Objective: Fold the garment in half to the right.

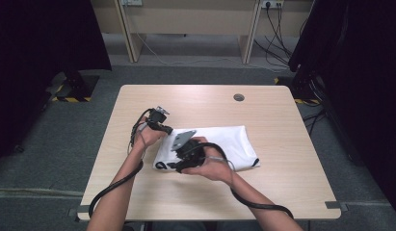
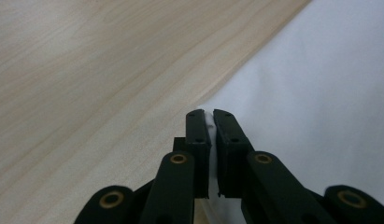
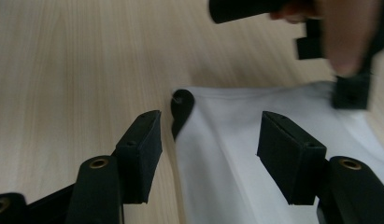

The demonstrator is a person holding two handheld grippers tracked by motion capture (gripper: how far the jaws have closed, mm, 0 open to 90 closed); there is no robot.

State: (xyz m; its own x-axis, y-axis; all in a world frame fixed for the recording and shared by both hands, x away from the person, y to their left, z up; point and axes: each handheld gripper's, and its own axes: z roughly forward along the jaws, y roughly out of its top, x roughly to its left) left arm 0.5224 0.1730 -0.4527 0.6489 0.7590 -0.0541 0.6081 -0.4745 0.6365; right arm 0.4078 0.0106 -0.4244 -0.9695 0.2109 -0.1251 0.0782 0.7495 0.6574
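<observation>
Folded white garment [image 1: 219, 139] on tabletop [image 1: 282, 183]; left claw [image 2: 209, 116] clenched on far corner; right claw [image 3: 206, 140] released, straddling near black-trimmed corner; next: pinch, then fold

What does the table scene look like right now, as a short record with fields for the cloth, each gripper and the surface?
cloth: white folded cloth with black trim, lying flat
left gripper: left gripper shut on the cloth's corner
right gripper: right gripper jaws apart, over the black-trimmed corner, nothing pinched
surface: wooden table
extra: round grommet near the far edge
</observation>
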